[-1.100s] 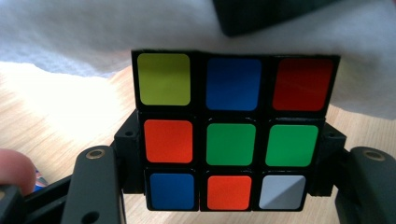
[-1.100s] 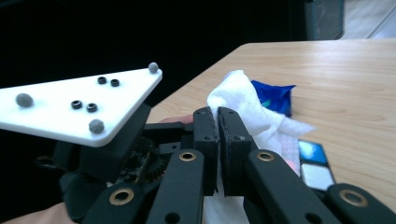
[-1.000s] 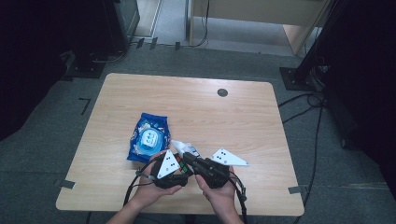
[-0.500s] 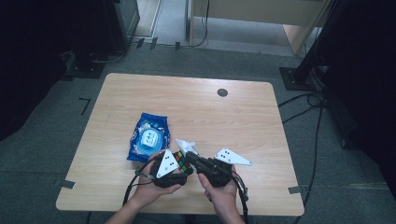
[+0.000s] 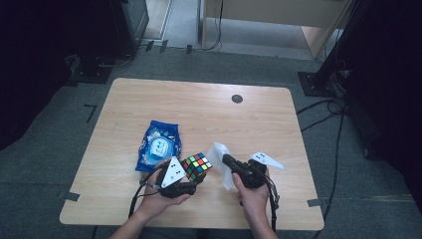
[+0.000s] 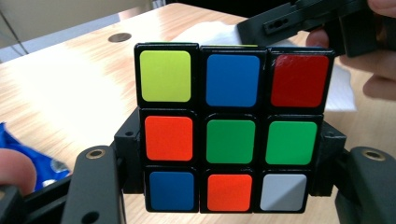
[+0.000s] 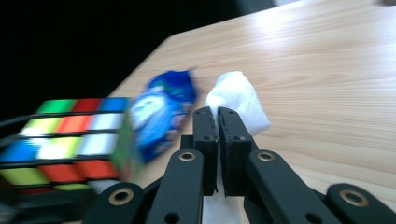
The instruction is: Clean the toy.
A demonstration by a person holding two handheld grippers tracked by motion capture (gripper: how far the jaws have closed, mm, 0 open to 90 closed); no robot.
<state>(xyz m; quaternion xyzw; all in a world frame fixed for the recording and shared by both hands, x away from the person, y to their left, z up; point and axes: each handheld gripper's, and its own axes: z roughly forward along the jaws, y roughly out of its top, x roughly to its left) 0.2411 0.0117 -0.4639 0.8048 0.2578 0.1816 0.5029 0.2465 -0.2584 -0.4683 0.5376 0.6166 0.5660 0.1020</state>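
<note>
Left gripper (image 5: 191,175), lower centre of the high view, clamps the puzzle cube (image 5: 196,166). Right gripper (image 5: 226,160), just right, pinches a white wipe (image 5: 221,158); blue packet (image 5: 159,147) upper left.

Likely a lab or recording room: lone light-wood table (image 5: 149,99) with tape marks at its corners, standing on grey carpet (image 5: 45,164); black stand bases (image 5: 318,82) and dark equipment alongside, loose cables (image 5: 323,112) trailing over the floor, wooden furniture (image 5: 278,15) behind.
</note>
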